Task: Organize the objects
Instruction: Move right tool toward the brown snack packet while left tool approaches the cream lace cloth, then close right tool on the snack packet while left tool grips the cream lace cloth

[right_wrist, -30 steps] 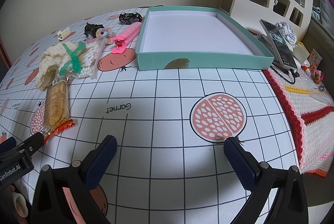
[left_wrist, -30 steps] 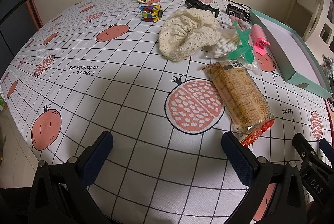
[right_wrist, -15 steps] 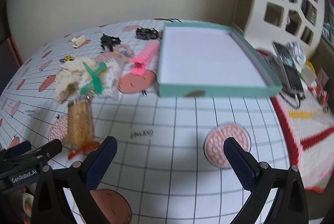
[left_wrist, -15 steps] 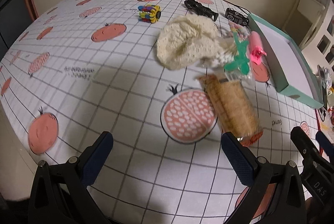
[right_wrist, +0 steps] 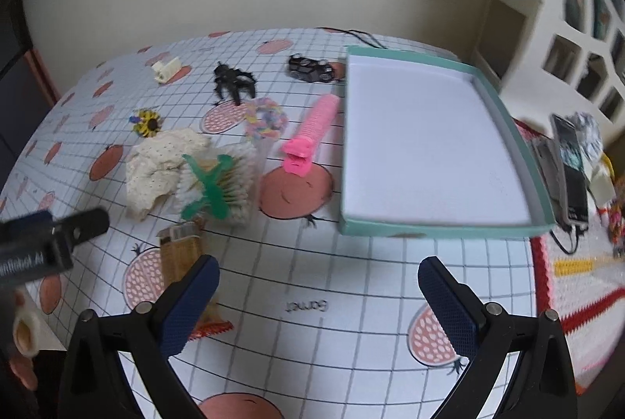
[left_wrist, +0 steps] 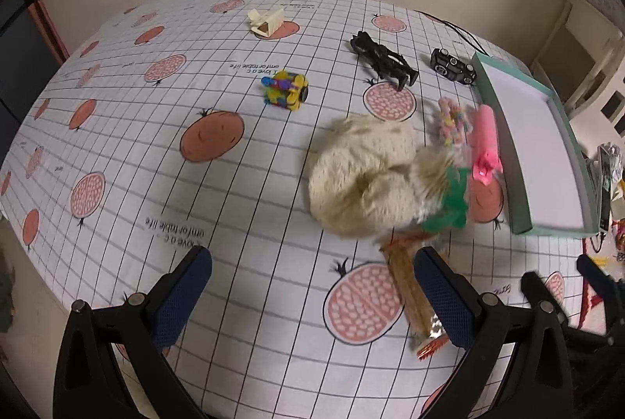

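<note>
Only rightward: phone (right_wrist: pixel 571 165) beside teal tray (right_wrist: pixel 437 229).

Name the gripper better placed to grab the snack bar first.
Left, probably. The snack bar lies just inside the open left gripper, beside its right finger; the right gripper is open over bare cloth beside it.

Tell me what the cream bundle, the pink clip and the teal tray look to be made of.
Cream bundle: soft eyelet or crochet fabric, matte; small holes and limp folds show. Pink clip: moulded plastic, smooth and slightly glossy, with a ribbed body. Teal tray: probably cardboard, matte, with thin straight walls and a white paper-like lining.
</note>
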Motion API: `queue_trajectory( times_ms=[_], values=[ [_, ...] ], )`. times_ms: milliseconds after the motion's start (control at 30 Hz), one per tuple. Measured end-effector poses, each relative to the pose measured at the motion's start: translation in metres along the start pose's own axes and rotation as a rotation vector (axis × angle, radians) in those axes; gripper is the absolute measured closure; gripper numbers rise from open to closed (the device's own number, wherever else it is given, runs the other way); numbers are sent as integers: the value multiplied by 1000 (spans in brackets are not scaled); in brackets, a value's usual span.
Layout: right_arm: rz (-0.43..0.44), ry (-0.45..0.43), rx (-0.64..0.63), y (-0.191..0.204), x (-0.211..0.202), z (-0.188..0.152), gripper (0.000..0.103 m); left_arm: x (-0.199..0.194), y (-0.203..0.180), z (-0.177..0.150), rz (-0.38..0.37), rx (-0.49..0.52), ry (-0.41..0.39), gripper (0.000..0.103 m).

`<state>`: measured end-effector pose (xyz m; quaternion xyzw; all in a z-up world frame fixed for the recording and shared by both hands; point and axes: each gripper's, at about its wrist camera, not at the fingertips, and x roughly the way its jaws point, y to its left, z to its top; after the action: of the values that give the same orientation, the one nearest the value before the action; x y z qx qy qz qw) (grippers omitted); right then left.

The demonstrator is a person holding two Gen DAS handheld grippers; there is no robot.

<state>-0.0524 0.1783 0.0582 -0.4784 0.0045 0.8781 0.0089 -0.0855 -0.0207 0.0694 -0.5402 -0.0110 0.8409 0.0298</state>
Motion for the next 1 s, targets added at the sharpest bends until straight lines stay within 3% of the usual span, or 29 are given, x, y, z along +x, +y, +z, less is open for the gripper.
queue_trajectory(
  times_ms=[367,733,1000],
  values=[
    [114,120,-75,38,21,14,0,33,4,31,-73,-35,100,0],
    [145,174,-209,71,42,11,3,57,-8,45,-77,4,124,0],
    [164,194,-211,77,57,-2,9,66,-14,44,-91,15,138,4]
  ],
)
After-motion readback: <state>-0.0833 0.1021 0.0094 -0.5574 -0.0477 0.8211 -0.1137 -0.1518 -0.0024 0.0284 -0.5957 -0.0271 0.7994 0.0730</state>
